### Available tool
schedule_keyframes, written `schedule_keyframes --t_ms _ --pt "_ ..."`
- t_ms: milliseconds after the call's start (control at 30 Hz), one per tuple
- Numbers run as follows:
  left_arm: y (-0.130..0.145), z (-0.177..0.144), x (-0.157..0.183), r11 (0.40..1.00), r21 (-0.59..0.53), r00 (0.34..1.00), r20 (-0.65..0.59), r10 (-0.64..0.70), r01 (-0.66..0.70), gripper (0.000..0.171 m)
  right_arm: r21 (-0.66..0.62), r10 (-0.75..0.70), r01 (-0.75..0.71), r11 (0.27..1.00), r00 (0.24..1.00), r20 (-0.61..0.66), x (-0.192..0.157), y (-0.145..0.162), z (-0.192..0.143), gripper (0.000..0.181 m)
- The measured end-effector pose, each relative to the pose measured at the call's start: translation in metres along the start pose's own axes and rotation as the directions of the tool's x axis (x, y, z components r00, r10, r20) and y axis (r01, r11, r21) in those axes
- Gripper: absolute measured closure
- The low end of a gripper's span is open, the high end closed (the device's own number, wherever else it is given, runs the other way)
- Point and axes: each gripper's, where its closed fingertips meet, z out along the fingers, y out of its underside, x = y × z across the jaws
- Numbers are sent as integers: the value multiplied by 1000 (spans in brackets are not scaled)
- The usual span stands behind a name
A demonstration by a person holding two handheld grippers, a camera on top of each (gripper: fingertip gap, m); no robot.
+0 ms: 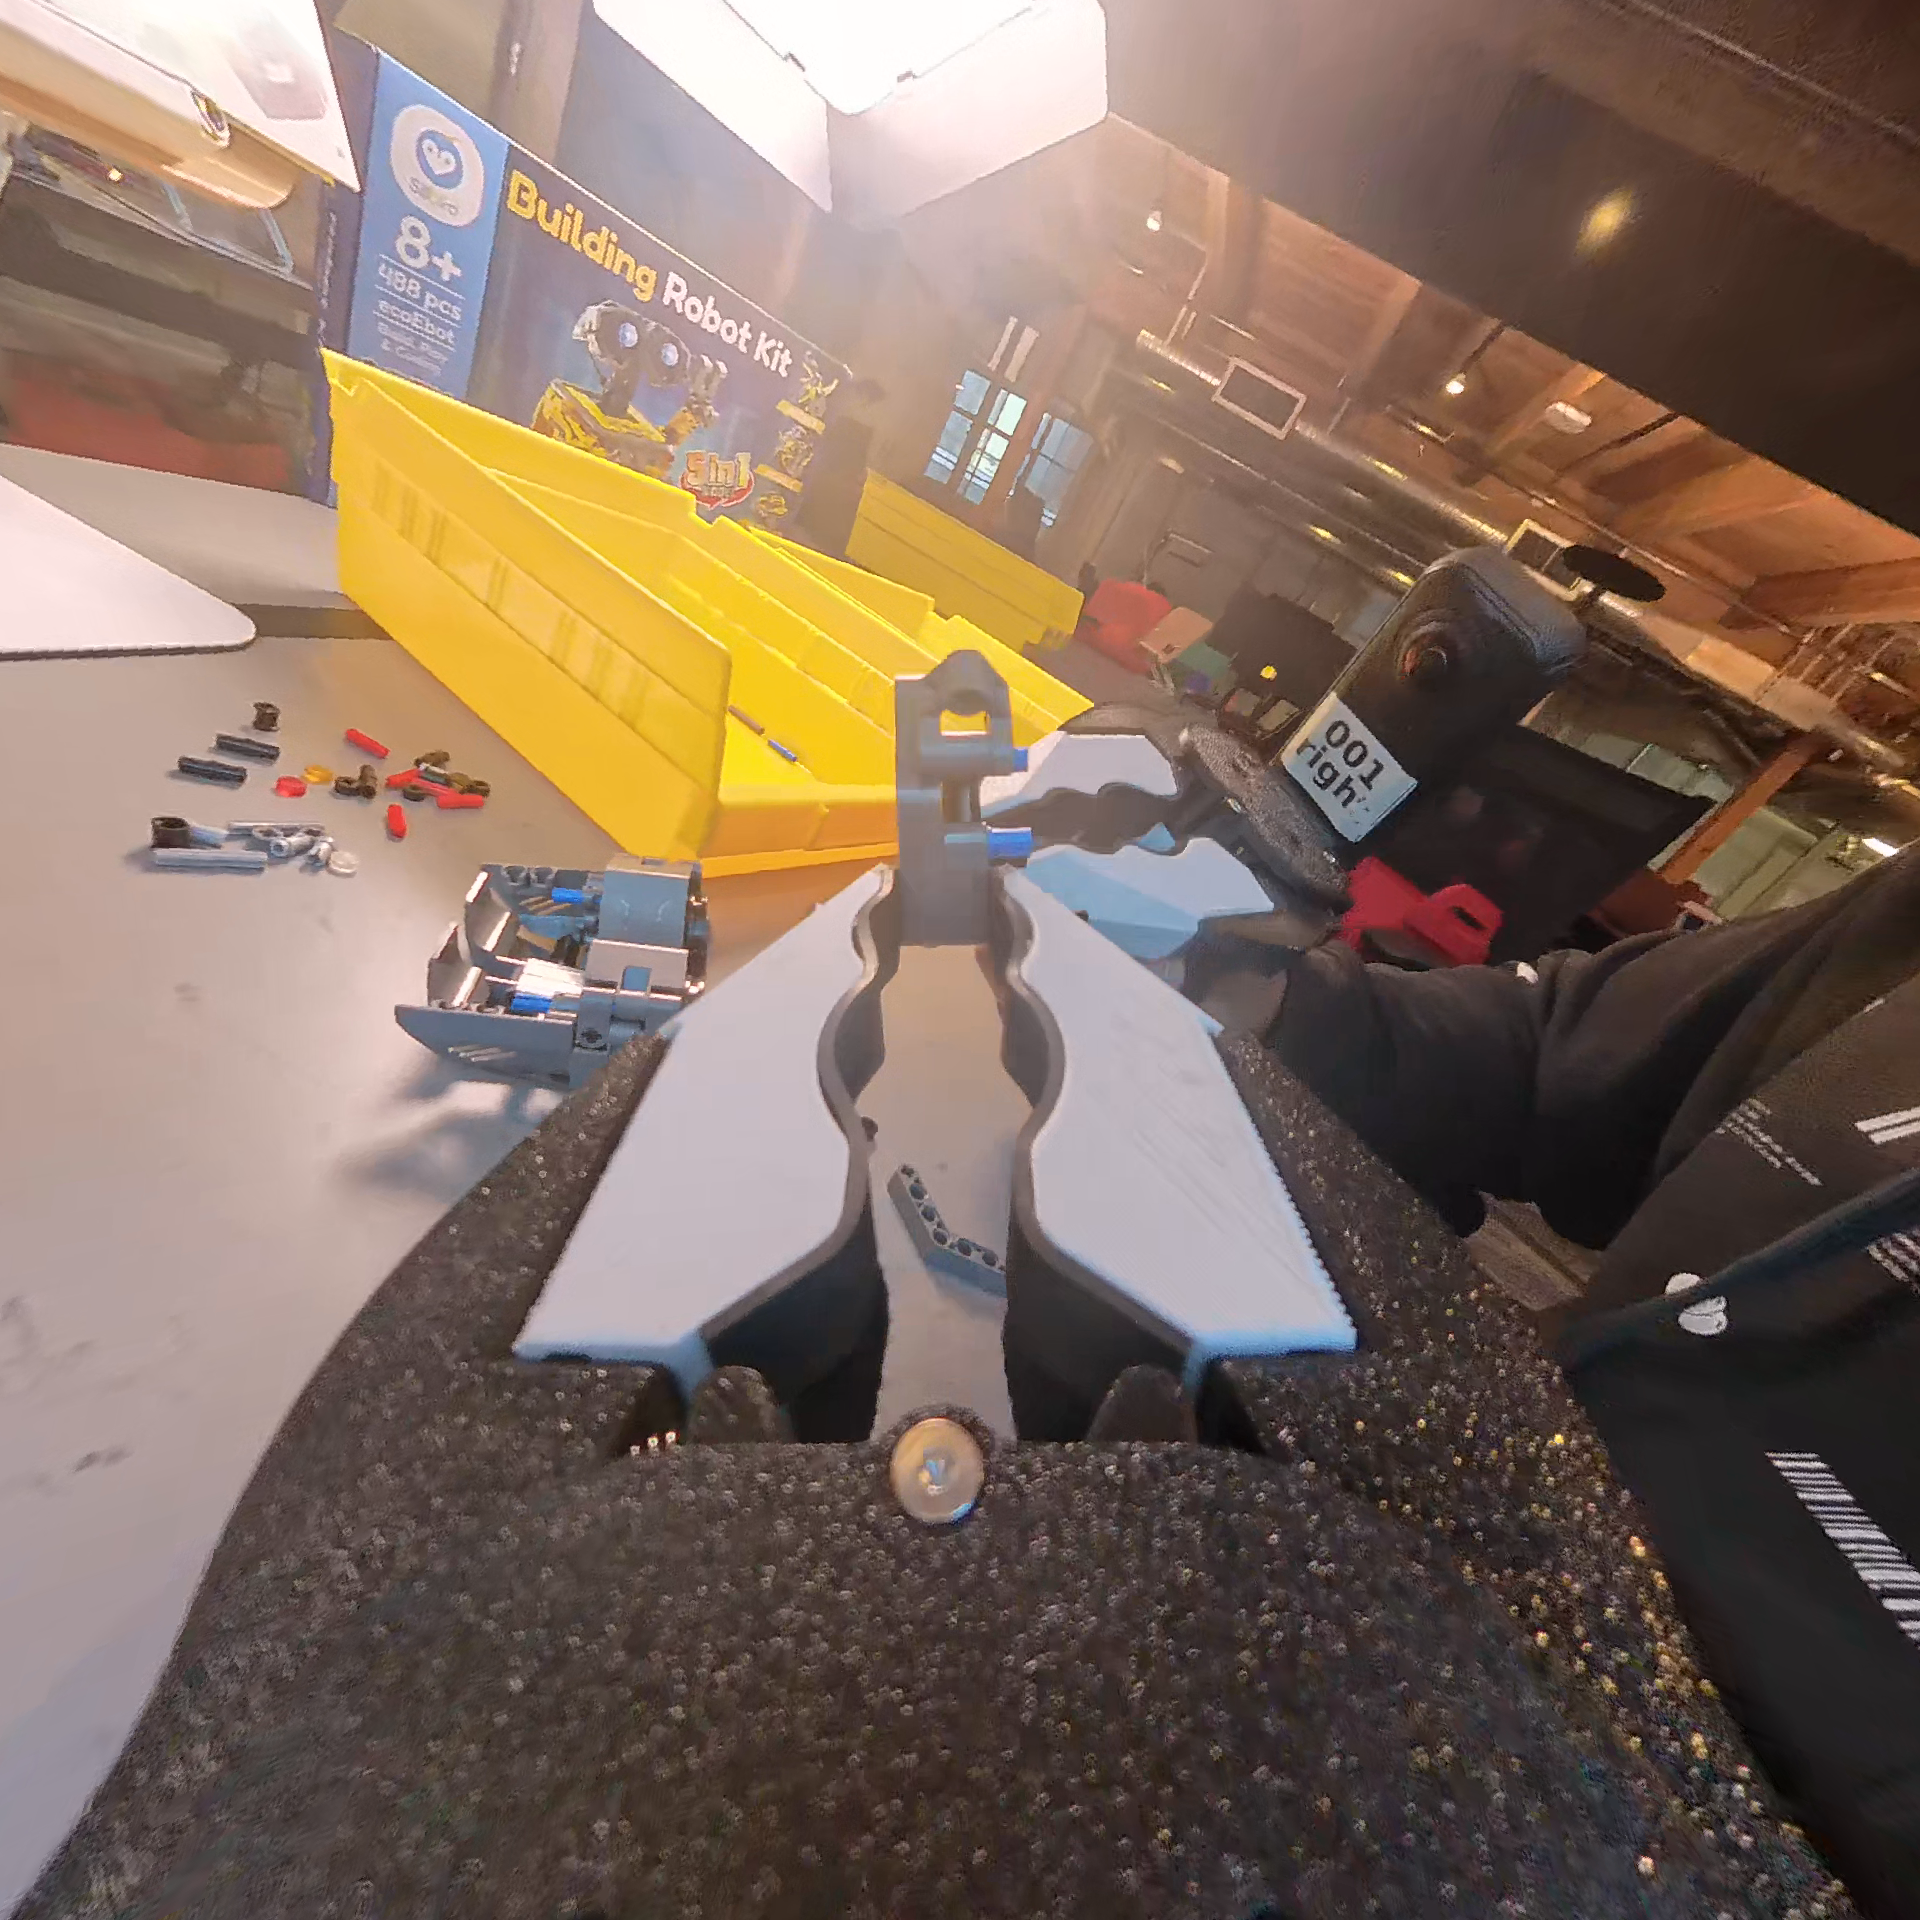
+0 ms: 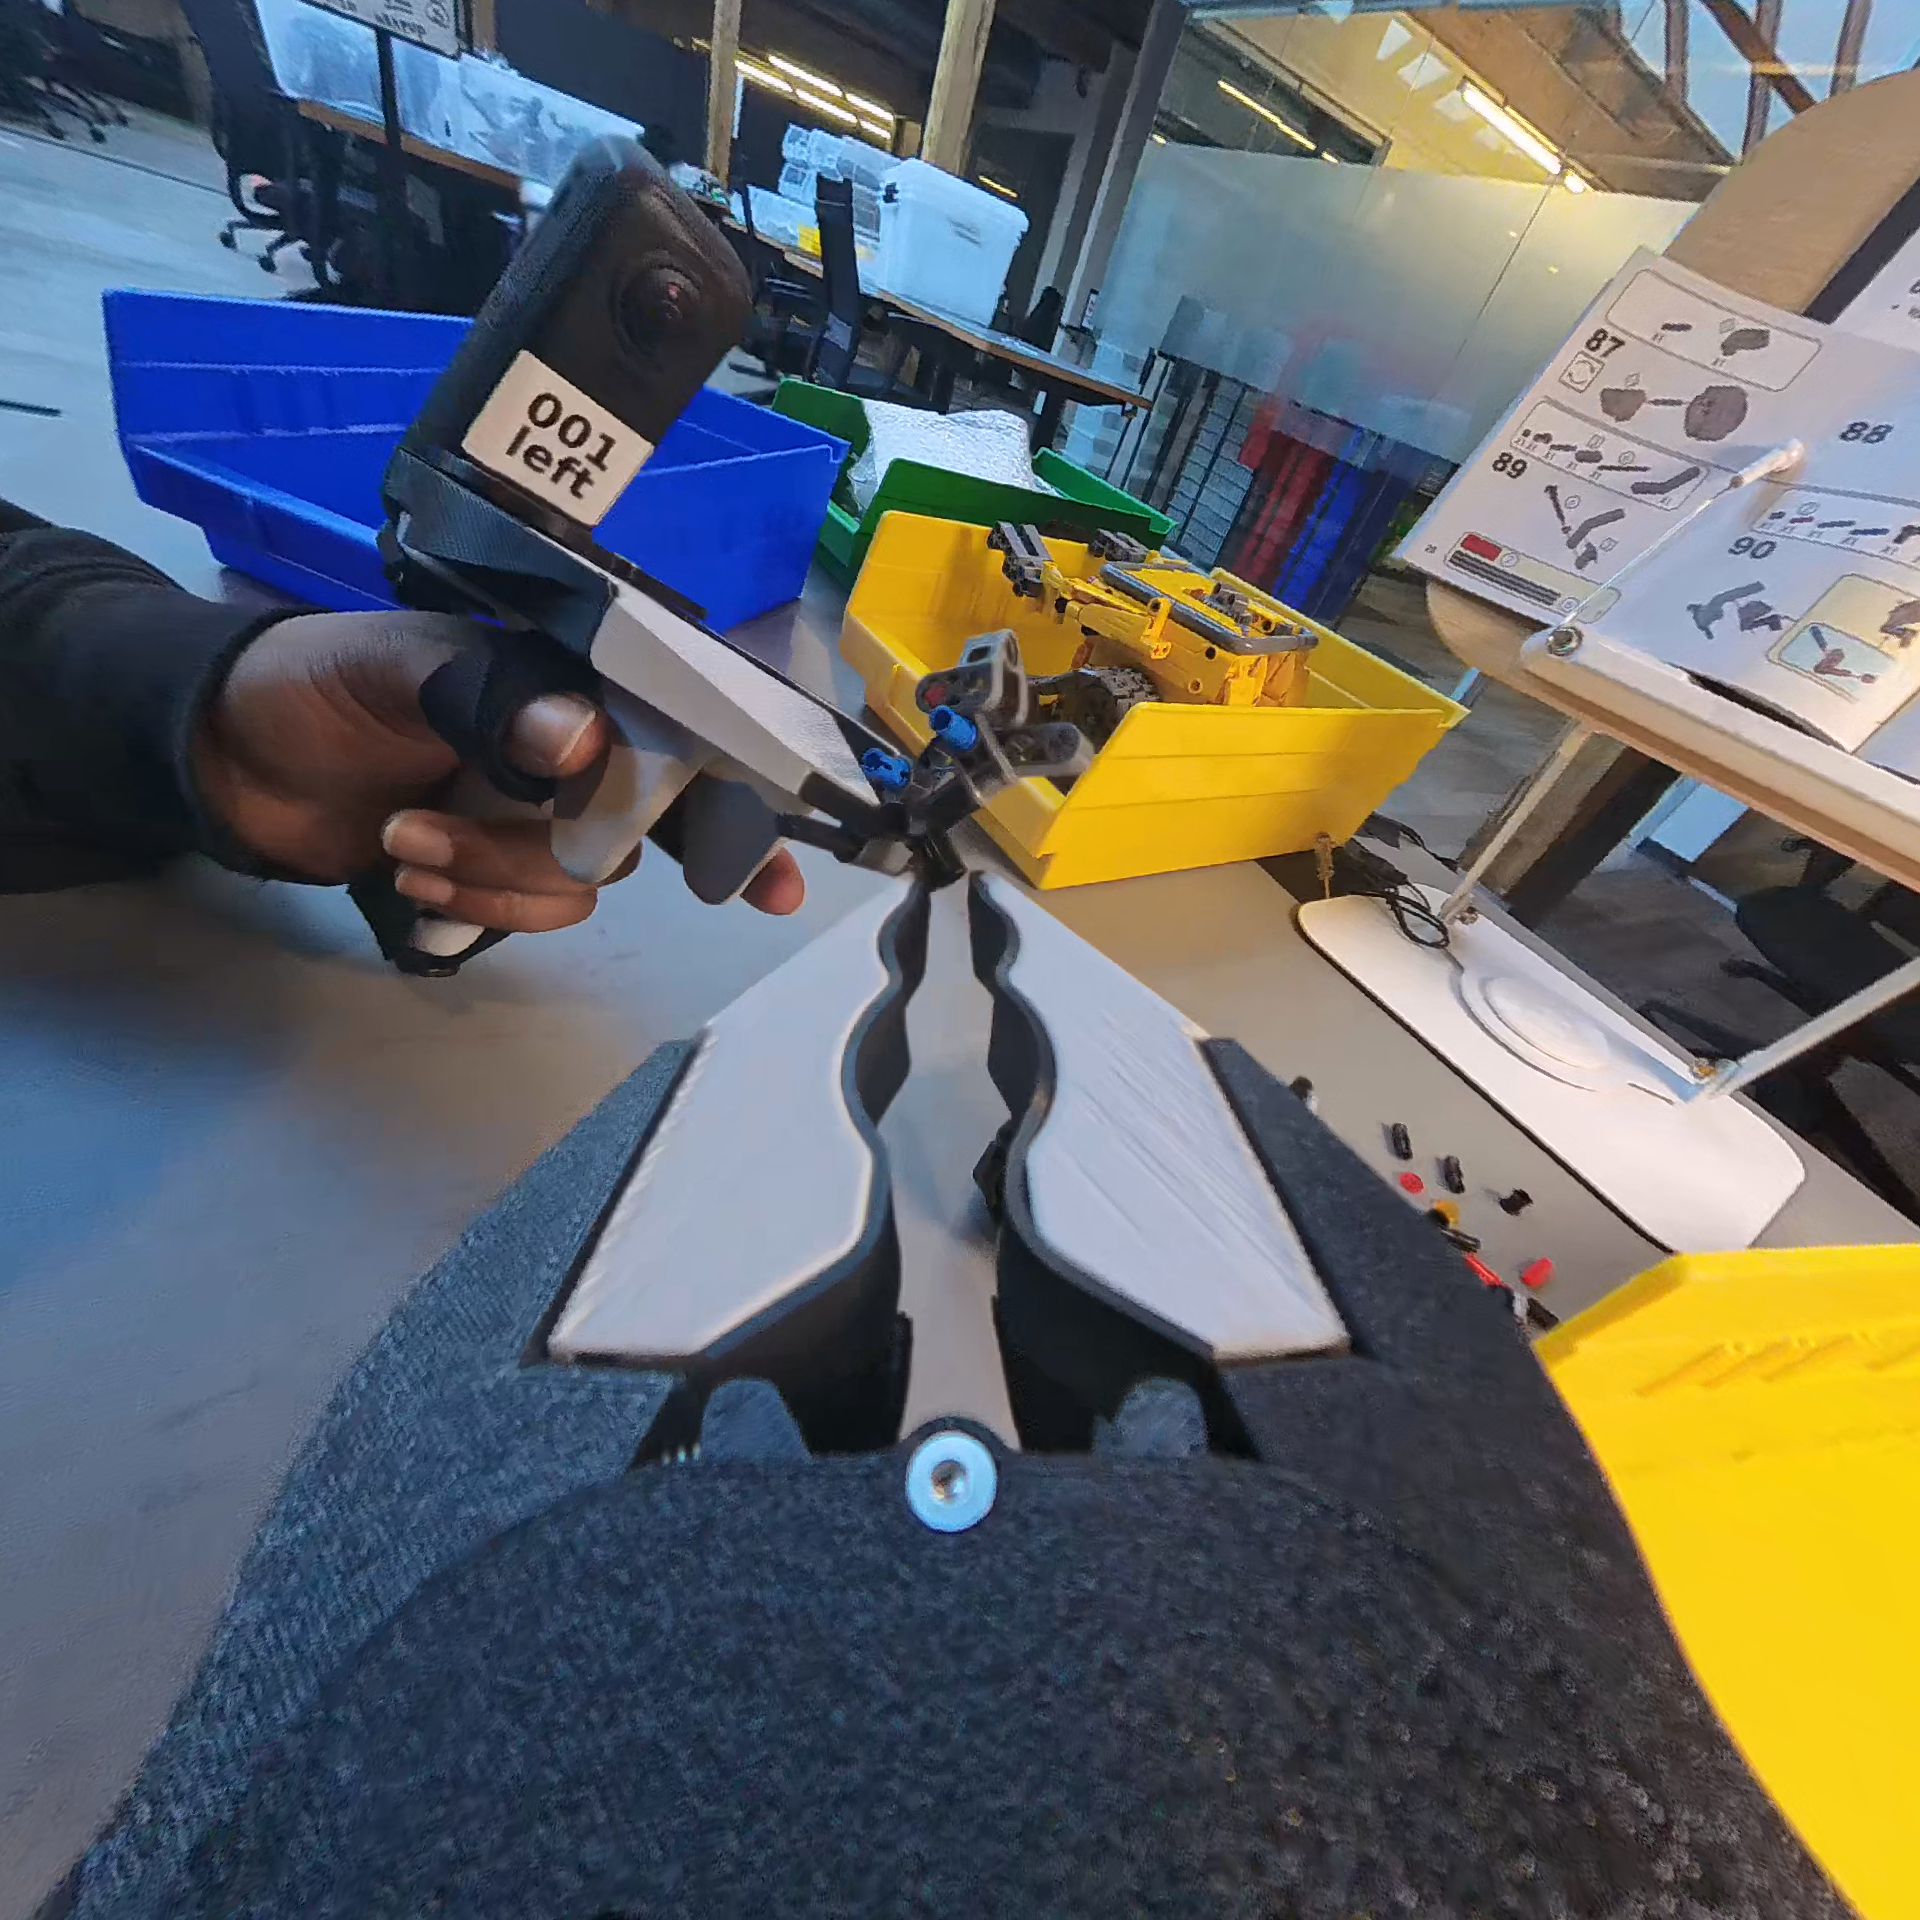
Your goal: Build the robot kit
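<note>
On my surface, loose small parts lie left of a half-built assembly; a tray stands behind both, a box behind it.

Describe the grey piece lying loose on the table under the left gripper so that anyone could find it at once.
Start at the long yellow bin on the grey table, then come back along the left gripper. Between its finger bases lies a bent grey beam with a row of holes: flat, alone, unlike the grey assembly clamped at the tips.

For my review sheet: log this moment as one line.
left gripper: shut on grey brick assembly | right gripper: tips at same assembly, grip unclear | table: loose small parts, yellow bin
</note>
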Motion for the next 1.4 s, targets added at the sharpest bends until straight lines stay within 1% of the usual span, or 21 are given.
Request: schedule_keyframes --t_ms 100,200,267,367,467,567,600,633,700,733,767,833,900,967,1033,1067,1133,1200,1267,1333,1400 --pt "0 -1 -3 999 -9 999 27 32 -32 156 1 12 -12 1000 1000 27 0 -2 -3 176" --pt "0 -2 -6 999 -11 997 49 52 -52 156 4 19 -19 1000 999 28 1 -6 -4 163" --pt "1 -2 -8 996 -25 993 76 91 -89 156 15 93 -94 995 994 59 0 -6 -5 156" --pt "5 0 -10 976 -78 970 122 210 -201 156 26 271 -276 961 954 126 0 -10 -6 141" --pt "10 3 -8 930 -143 919 163 360 -339 156 29 377 -386 922 913 155 -1 -14 -4 138" --pt "15 6 -5 848 -212 833 184 522 -485 156 -8 426 -430 903 891 156 -4 -8 0 138" --pt "18 7 -4 813 -238 797 186 575 -531 156 -15 441 -445 896 883 162 -5 -6 0 140" --pt "20 8 -3 781 -262 763 189 618 -567 156 -17 451 -455 890 876 171 -5 -5 0 149" --pt "22 8 -4 744 -289 723 196 662 -602 156 -30 464 -468 883 861 207 -9 -3 -1 152" --pt "23 8 -3 744 -291 726 189 661 -602 156 -37 475 -479 877 851 225 -10 -2 -2 152" --pt "26 8 -2 754 -290 743 173 646 -589 155 -44 489 -494 868 838 243 -11 -1 -2 152" --pt "31 7 2 787 -284 795 117 595 -547 155 -65 510 -514 855 814 280 -14 1 -4 154" --pt "28 2 5 824 -250 837 83 541 -508 154 -75 512 -514 855 808 293 -14 3 -7 157" --pt "24 -4 3 848 -235 862 71 503 -475 153 -88 529 -531 843 788 316 -15 4 -9 157" --pt "22 -7 3 855 -230 871 57 488 -464 149 -75 543 -550 832 777 319 -14 2 -10 157" --pt "23 -6 5 854 -230 872 40 488 -468 148 -74 529 -536 841 787 316 -15 2 -9 157" --pt "27 -5 7 835 -244 857 32 514 -492 149 -57 440 -445 894 846 301 -21 1 -7 157" --pt "32 -3 9 810 -265 837 17 546 -523 150 -25 296 -303 953 908 296 -31 -5 -6 157" --pt "35 -2 12 797 -264 826 -1 564 -544 156 -5 141 -144 990 961 238 -35 -8 -6 157" --pt "33 -3 17 797 -235 822 -13 569 -556 156 16 41 -45 999 977 208 -37 -12 -8 157" --pt "29 -3 23 801 -205 821 -26 570 -562 155 50 15 -26 998 980 200 -38 -19 -10 157"
